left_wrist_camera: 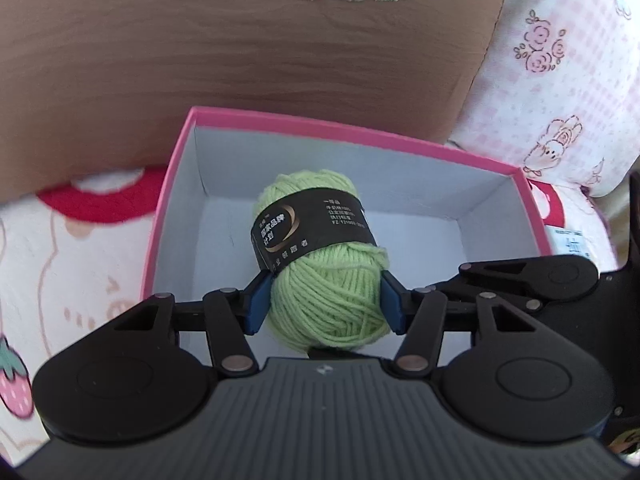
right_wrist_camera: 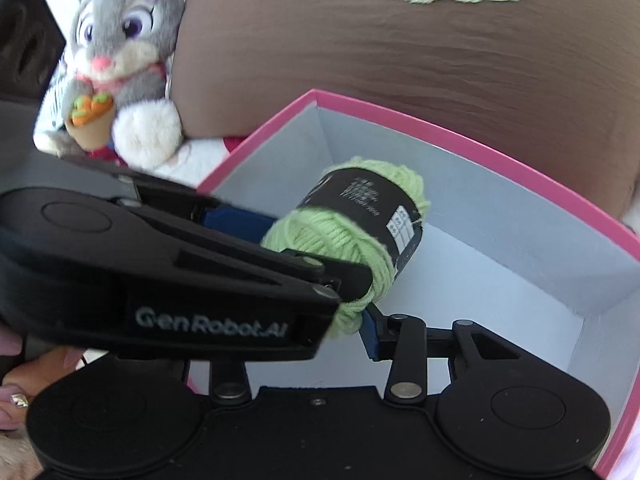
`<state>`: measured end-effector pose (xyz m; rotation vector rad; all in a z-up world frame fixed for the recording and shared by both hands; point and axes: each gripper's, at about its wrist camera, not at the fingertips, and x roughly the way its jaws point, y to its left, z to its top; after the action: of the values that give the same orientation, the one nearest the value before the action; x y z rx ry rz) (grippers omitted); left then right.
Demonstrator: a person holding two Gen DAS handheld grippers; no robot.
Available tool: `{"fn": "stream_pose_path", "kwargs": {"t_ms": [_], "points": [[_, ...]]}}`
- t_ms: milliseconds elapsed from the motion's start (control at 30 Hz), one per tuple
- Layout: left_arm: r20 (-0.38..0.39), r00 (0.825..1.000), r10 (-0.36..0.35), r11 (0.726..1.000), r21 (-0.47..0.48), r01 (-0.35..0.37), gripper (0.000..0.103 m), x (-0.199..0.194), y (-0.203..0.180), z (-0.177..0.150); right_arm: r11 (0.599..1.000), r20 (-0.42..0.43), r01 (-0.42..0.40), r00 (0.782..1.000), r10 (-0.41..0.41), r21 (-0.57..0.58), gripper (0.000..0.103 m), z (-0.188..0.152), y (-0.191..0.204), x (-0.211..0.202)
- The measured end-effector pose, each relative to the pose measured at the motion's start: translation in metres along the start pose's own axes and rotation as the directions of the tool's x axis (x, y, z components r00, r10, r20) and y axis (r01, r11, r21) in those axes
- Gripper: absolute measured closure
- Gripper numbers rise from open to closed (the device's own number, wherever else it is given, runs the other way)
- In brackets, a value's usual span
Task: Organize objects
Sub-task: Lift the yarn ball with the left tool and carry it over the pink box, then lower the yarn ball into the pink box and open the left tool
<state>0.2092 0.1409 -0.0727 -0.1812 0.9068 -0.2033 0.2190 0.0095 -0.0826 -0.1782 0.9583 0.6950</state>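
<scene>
A ball of light green yarn with a black paper band is clamped between the blue pads of my left gripper, held over the open pink box with a white inside. In the right wrist view the same yarn hangs over the box, and the left gripper crosses in from the left, hiding my right gripper's left finger. My right gripper sits at the box's near edge; only its right blue pad shows, close under the yarn, so I cannot tell how wide it stands.
A brown cushion with fluffy green trim lies behind the box. A pink printed pillow is at the back right. A grey plush rabbit holding a carrot pot sits at the back left. The box rests on printed bedding.
</scene>
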Motion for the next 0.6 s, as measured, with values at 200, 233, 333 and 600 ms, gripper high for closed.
{"fn": "stream_pose_path", "kwargs": {"t_ms": [200, 233, 333, 600], "points": [[-0.005, 1.0, 0.015, 0.999, 0.036, -0.015, 0.05, 0.009, -0.003, 0.0, 1.0, -0.037, 0.012, 0.999, -0.013, -0.026, 0.063, 0.002, -0.006, 0.008], [-0.012, 1.0, 0.018, 0.999, 0.028, -0.018, 0.05, 0.011, -0.001, 0.001, 1.0, -0.04, 0.011, 0.999, -0.012, -0.022, 0.064, 0.002, -0.007, 0.009], [-0.022, 0.999, 0.033, 0.999, 0.018, -0.033, 0.05, 0.013, 0.002, 0.001, 1.0, -0.036, 0.007, 0.999, -0.008, -0.028, 0.064, 0.001, -0.006, 0.014], [-0.068, 0.998, 0.016, 0.999, -0.046, -0.02, 0.055, 0.015, 0.021, 0.01, 1.0, -0.054, -0.005, 0.999, 0.005, -0.002, 0.064, 0.007, -0.008, 0.026]]}}
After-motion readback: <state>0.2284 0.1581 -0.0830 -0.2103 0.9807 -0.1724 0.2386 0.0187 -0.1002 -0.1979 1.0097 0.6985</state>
